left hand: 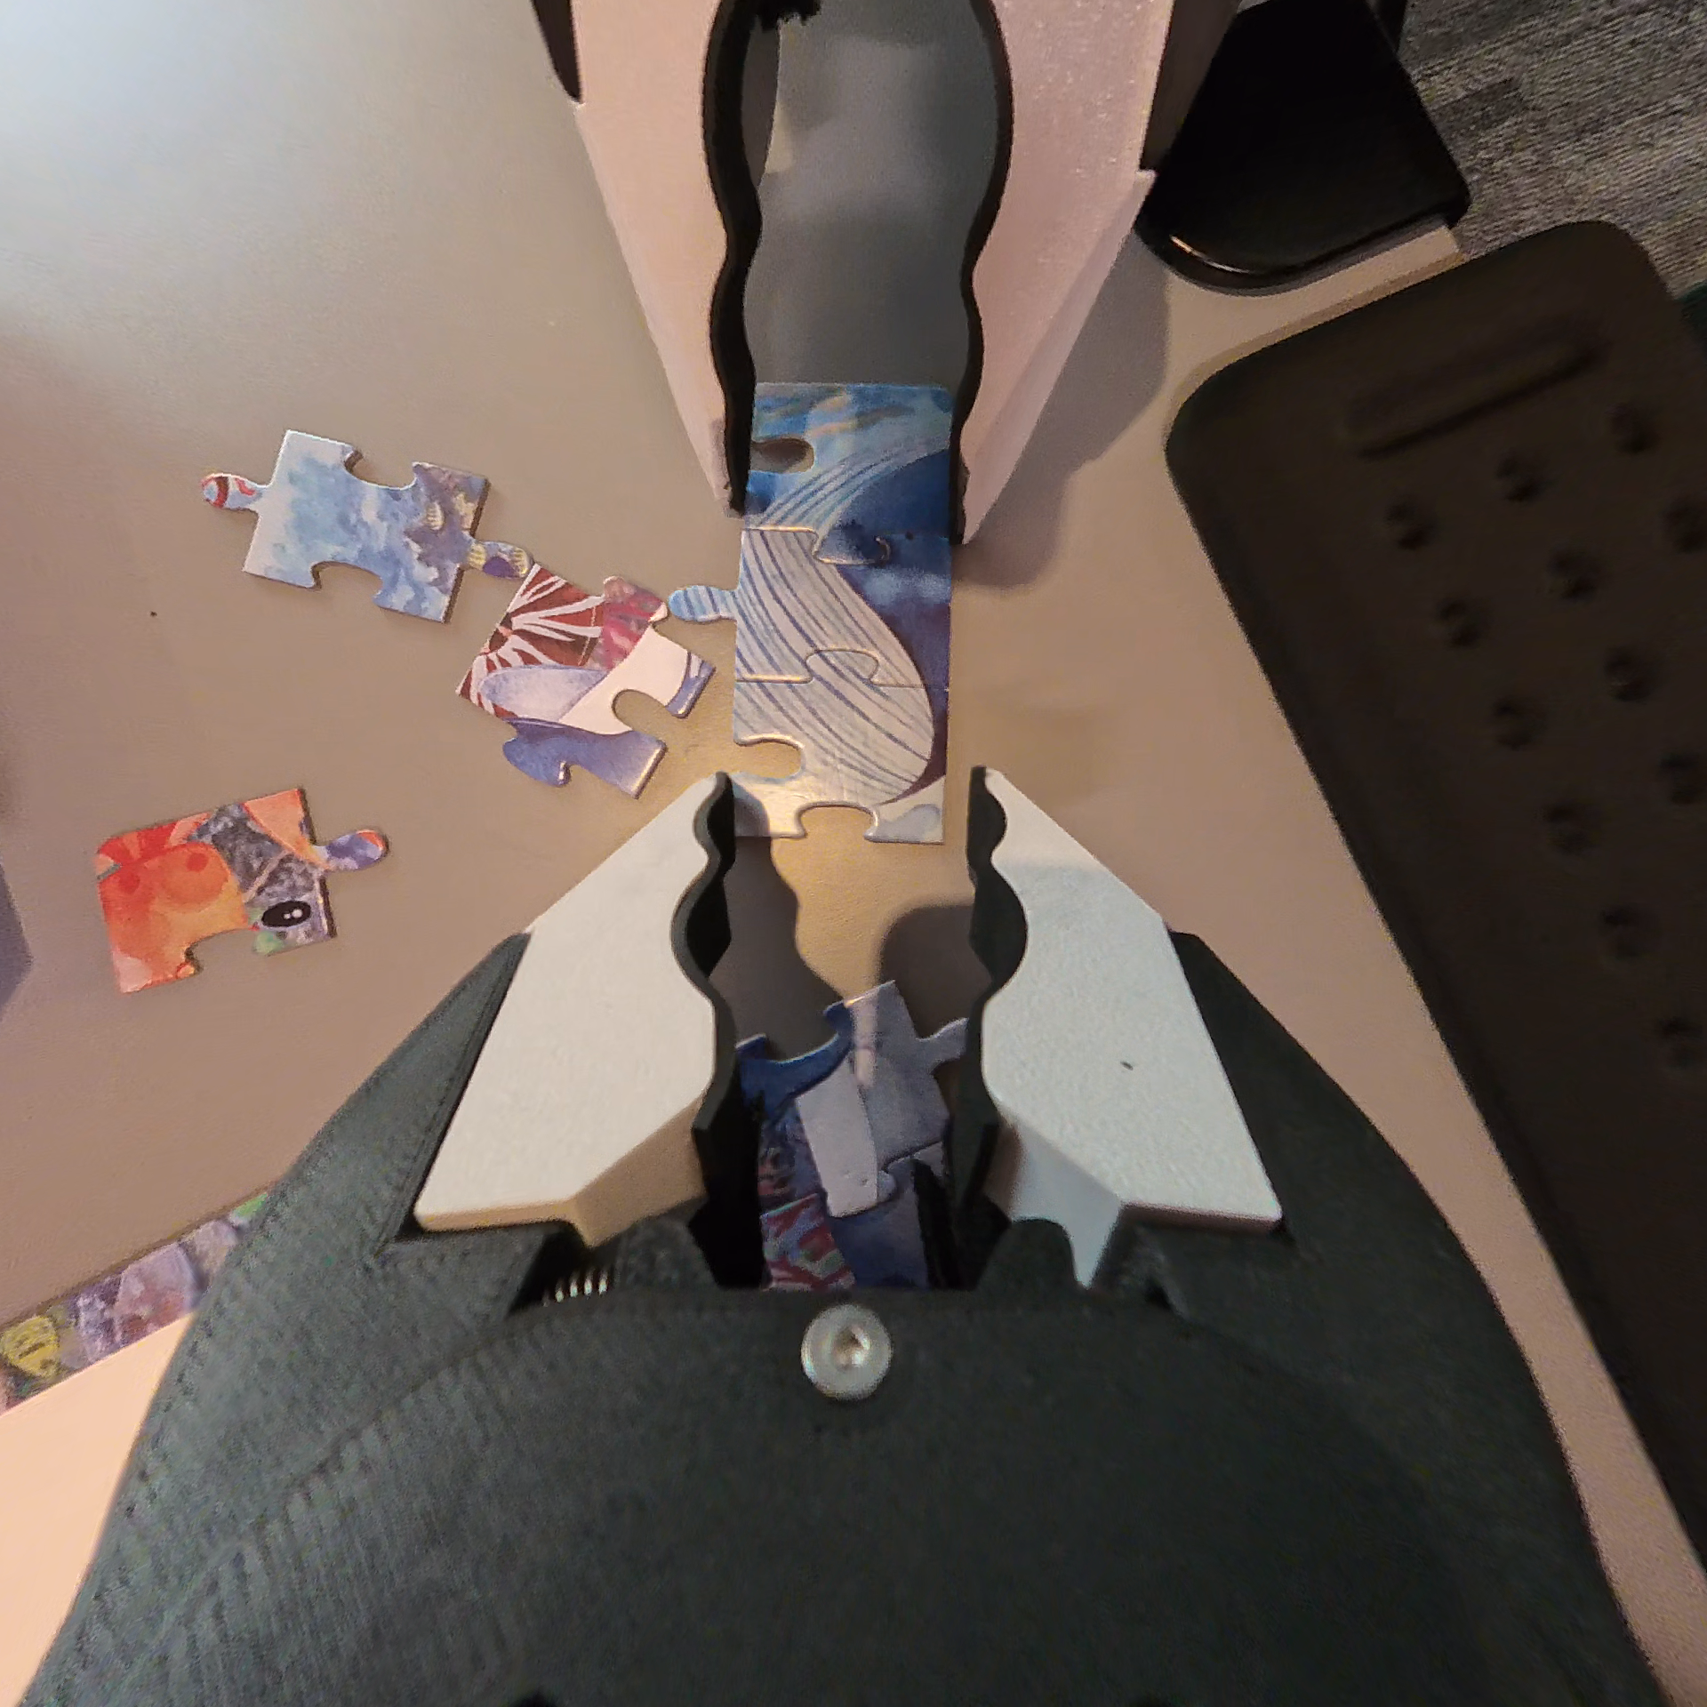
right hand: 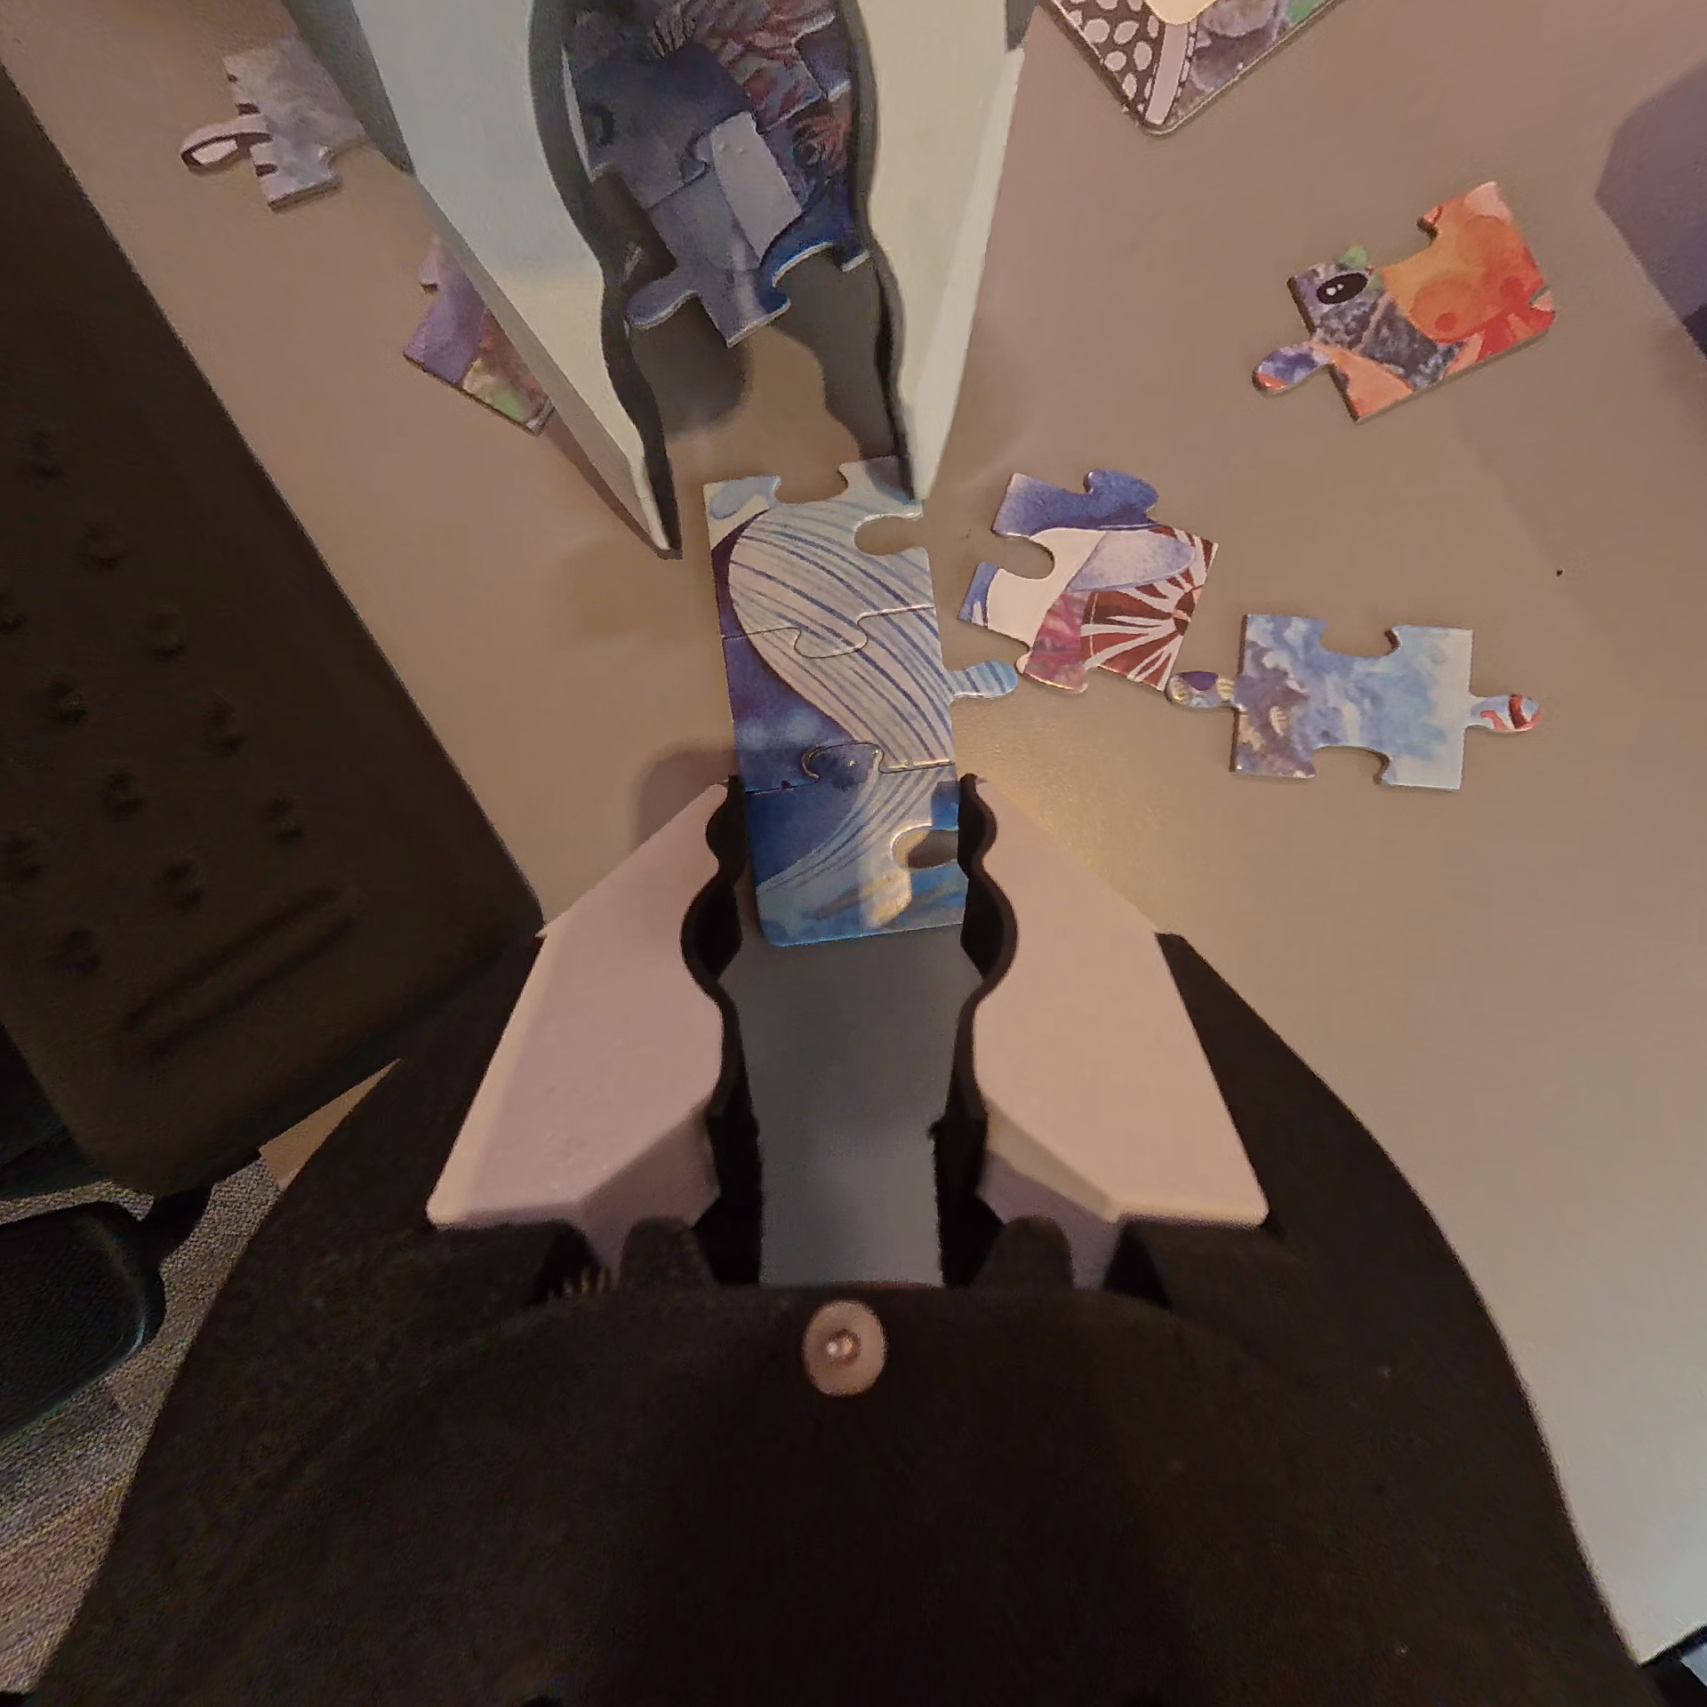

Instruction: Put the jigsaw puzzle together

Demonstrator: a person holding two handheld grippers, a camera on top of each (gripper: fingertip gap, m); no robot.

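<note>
Tools face each other along the strip's long axis. Left tool (left hand: 850, 813), part open, carries joined pieces (left hand: 854, 1118) deep between its fingers; strip (left hand: 845, 628) lies flat just ahead on counter (left hand: 277, 231). Right tool (right hand: 845, 804) brackets the strip's far end; grip unclear. Three loose pieces beside: red-white piece (left hand: 582, 679) nearest, clear of the approach.

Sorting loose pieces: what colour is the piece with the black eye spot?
Mostly orange piece, grey-blue patch; left wrist view.
</note>
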